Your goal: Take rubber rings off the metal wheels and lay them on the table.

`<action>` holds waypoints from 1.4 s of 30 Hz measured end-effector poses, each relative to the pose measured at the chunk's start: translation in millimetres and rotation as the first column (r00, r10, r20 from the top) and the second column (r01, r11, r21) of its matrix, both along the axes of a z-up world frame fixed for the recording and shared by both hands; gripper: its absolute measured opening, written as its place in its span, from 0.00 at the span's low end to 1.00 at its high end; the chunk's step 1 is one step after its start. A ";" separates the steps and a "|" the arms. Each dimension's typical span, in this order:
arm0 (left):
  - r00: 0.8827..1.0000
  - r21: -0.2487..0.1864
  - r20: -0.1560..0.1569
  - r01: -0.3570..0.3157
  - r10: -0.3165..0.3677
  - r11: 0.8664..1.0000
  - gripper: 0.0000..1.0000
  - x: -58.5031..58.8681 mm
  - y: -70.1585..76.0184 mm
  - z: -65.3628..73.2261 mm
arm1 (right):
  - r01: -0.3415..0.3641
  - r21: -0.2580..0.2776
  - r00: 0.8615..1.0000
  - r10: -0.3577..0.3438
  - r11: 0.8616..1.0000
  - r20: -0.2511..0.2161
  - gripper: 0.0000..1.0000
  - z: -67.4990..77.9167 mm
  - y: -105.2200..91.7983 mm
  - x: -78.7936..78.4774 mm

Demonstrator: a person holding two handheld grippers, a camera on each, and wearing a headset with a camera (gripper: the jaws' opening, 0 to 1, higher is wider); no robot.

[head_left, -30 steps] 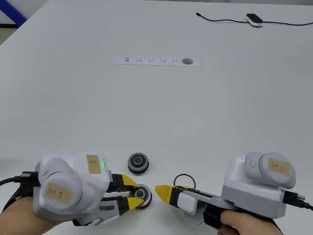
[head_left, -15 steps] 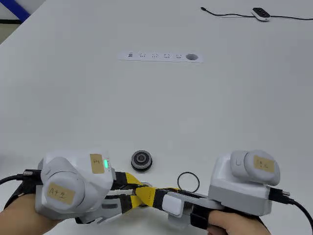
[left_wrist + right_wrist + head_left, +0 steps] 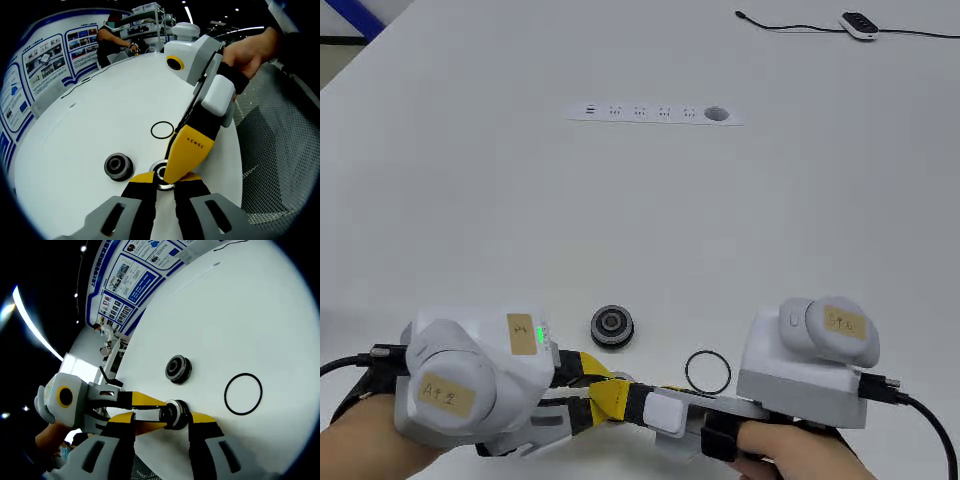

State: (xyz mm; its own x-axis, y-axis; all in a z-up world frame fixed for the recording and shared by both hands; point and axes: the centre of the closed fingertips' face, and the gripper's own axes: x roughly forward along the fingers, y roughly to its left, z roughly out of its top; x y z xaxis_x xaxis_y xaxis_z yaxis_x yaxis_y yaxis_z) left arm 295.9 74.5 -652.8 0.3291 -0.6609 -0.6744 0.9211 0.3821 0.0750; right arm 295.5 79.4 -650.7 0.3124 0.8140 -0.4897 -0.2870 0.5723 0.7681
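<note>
Left gripper [image 3: 588, 388] is clenched on a metal wheel [image 3: 160, 172] at the bottom middle of the head view so it cannot roll, and the right gripper [image 3: 177, 421] pinches that wheel too, likely to pull its rubber off and lay it by the loose ring [image 3: 708, 372] on the tabletop [image 3: 670, 230].
</note>
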 end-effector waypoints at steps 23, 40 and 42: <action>1.000 -0.002 0.000 0.003 -0.003 1.000 0.13 -1.4 -0.1 -0.2 | 0.063 0.019 0.997 -0.062 0.998 -0.040 0.20 -6.1 -14.0 2.6; 1.000 0.000 -0.002 0.005 -0.005 1.000 0.13 -1.8 -0.1 -0.6 | 0.075 0.028 0.996 -0.074 0.997 -0.052 0.06 -12.8 -20.3 3.0; 1.000 0.000 -0.003 0.006 -0.006 1.000 0.13 -1.7 -0.2 -0.5 | 0.070 0.025 0.996 -0.069 0.997 -0.055 0.06 -13.8 -19.7 2.4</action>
